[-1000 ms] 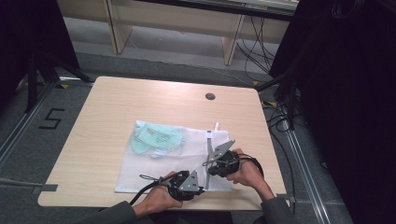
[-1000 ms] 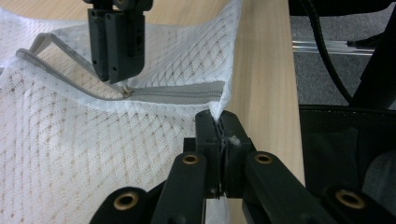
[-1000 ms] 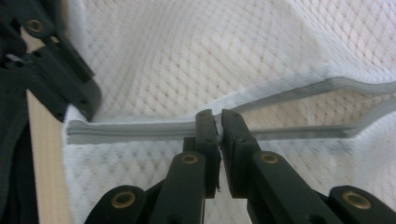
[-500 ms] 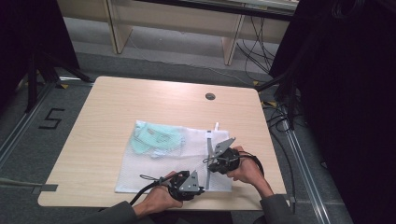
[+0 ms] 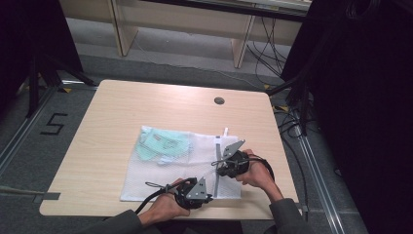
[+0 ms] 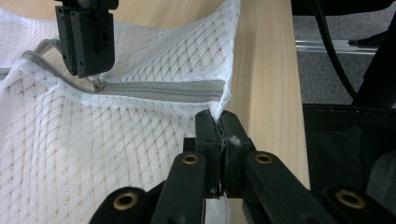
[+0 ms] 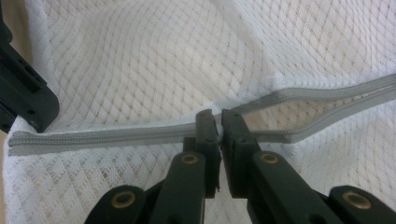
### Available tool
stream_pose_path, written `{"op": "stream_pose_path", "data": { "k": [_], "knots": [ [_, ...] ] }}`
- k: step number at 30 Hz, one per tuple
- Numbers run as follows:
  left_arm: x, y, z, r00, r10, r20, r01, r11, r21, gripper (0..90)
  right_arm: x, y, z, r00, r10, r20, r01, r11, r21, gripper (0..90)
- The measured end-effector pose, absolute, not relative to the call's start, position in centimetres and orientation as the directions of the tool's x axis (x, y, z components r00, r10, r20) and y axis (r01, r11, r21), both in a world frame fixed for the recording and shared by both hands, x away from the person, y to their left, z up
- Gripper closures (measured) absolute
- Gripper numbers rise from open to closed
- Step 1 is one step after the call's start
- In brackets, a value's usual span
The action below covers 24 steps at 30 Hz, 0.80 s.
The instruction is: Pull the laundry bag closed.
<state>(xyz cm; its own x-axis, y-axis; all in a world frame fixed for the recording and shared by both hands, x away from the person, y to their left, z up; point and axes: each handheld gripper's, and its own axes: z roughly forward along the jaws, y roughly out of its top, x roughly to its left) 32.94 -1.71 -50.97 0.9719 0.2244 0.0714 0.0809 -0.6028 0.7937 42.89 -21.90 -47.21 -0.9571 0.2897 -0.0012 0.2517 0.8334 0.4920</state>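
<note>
I'm working over a light wooden table, and the white mesh laundry bag lies flat in the lower middle of the high view, near the table's front edge. Through its mesh, toward the bag's upper left, I can see a pale green garment inside.

The grey zipper runs along the bag's right-hand end, its long axis going from the front edge of the table away from me. My left gripper has its jaws pressed tight on the bag's corner fabric just past the closed end of the zipper, anchoring it low in the frame. My right gripper is clamped on the zipper slider, farther up the line. In the right gripper view the zipper is joined to the left of the jaws and splits open to the right.

So the move turns on that axis: judging from this, the slider travels along the zipper line, with the left gripper holding the corner taut against the pull.
</note>
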Motion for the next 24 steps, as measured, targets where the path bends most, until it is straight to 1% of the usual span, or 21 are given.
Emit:
{"op": "stream_pose_path", "data": {
  "k": [5, 6, 8, 12, 13, 24],
  "knots": [
    [32.94, -1.70, -50.91, 0.972, 0.228, 0.062, 0.089, -0.596, 0.798, 87.9, 43.04, -21.83, -47.15, -0.953, 0.302, -0.011, 0.259, 0.834, 0.488, 86.7],
    [33.02, -1.65, -50.86, 0.972, 0.220, 0.077, 0.075, -0.608, 0.790, 87.8, 43.29, -21.89, -47.19, -0.959, 0.284, -0.019, 0.238, 0.837, 0.493, 86.7],
    [32.93, -1.70, -50.96, 0.972, 0.225, 0.063, 0.087, -0.598, 0.797, 87.8, 43.25, -21.96, -47.17, -0.951, 0.308, -0.012, 0.263, 0.830, 0.492, 86.7],
    [32.99, -1.67, -50.88, 0.972, 0.227, 0.059, 0.091, -0.595, 0.798, 87.8, 43.59, -21.90, -47.20, -0.957, 0.290, -0.019, 0.244, 0.836, 0.492, 86.7],
    [33.01, -1.64, -50.87, 0.972, 0.228, 0.061, 0.090, -0.595, 0.798, 87.8, 43.48, -21.90, -47.15, -0.950, 0.310, -0.019, 0.262, 0.831, 0.490, 86.7],
    [33.08, -1.56, -50.82, 0.970, 0.237, 0.057, 0.097, -0.589, 0.802, 87.9, 43.81, -21.98, -46.97, -0.948, 0.318, -0.027, 0.262, 0.826, 0.499, 86.7]
  ]
}}
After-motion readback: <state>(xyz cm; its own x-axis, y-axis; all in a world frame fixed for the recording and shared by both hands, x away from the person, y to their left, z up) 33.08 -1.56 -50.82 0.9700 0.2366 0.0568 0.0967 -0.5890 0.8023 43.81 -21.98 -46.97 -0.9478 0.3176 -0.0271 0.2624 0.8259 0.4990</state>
